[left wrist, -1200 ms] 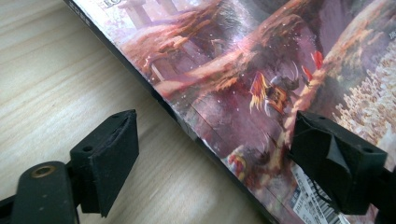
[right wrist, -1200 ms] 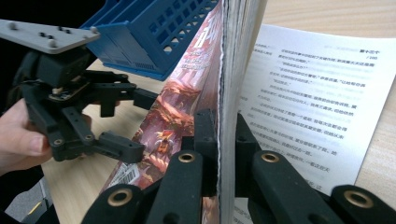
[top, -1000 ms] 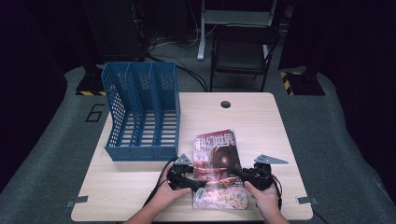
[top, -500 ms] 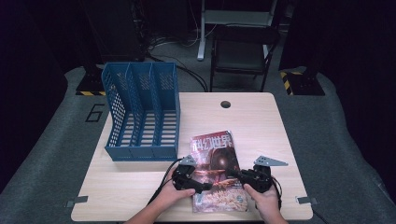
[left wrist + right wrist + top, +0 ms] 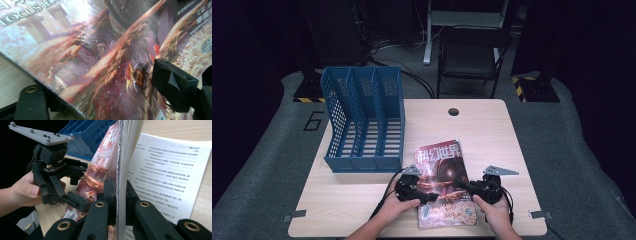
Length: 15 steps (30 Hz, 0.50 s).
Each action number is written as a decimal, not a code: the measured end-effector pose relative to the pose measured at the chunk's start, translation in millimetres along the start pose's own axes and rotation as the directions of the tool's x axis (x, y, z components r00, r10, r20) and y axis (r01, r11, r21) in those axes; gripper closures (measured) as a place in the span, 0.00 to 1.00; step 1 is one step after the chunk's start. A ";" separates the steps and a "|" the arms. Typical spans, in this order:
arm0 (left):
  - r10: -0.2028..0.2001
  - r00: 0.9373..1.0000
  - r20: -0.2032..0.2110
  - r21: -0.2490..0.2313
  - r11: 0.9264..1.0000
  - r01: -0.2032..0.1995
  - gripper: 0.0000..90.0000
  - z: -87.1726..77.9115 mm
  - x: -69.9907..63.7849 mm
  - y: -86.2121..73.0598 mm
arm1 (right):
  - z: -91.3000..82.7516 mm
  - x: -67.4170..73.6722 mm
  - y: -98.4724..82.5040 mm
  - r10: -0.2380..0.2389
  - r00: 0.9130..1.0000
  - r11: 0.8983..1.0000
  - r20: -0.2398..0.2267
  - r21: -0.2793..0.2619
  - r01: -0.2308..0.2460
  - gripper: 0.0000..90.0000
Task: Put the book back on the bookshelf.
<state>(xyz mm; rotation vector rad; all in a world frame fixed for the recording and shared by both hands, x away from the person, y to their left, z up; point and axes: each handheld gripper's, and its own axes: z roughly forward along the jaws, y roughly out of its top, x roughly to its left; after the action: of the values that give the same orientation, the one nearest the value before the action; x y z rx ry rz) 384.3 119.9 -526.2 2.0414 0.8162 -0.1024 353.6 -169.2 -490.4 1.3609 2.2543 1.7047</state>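
Magazine (image 5: 444, 183) lies near the table's (image 5: 492, 130) front edge: light, floppy, glossy-covered and likely slippery, best gripped at a side edge. Right tongs (image 5: 117, 202) are clenched on its lifted pages. Left tongs (image 5: 100, 100) have just been closing and straddle the opposite edge, not yet pressing.

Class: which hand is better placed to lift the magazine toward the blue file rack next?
Right, probably: the right gripper is clamped on the magazine, while the left gripper has just been closing.

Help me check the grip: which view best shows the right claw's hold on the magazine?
The right gripper view: the right claw pinches the magazine. The high view shows it small; the left gripper view shows the cover.
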 end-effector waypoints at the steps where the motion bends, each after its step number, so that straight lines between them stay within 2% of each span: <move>1: -0.002 1.000 0.001 0.000 1.000 0.002 0.26 0.2 -0.2 0.0 | 0.5 -1.8 -0.4 0.006 1.000 1.000 -0.002 0.001 -0.006 0.95; 4: -0.012 1.000 -0.022 -0.005 1.000 0.011 0.27 1.4 -3.3 -0.1 | 2.1 -6.6 -1.3 0.035 0.999 0.999 0.011 0.023 -0.035 0.94; 10: 0.021 0.998 -0.058 0.000 1.000 -0.021 0.29 2.4 -7.7 -1.1 | 6.9 -14.2 -3.0 0.059 0.997 0.996 0.043 0.060 -0.061 0.88; 12: 0.035 0.997 -0.067 -0.001 0.999 -0.035 0.33 2.0 -7.0 -1.1 | 8.6 -16.9 -3.7 0.074 0.996 0.993 0.054 0.087 -0.078 0.84; 15: 0.018 0.996 -0.082 -0.009 1.000 -0.019 0.40 1.1 -6.4 -1.9 | 12.2 -21.6 -5.1 0.076 0.995 0.989 0.070 0.124 -0.084 0.78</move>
<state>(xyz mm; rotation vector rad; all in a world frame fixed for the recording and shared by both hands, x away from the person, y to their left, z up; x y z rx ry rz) 378.5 116.5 -525.9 2.0550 0.8463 -0.0044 369.6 -173.4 -509.5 1.5279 2.3388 1.5370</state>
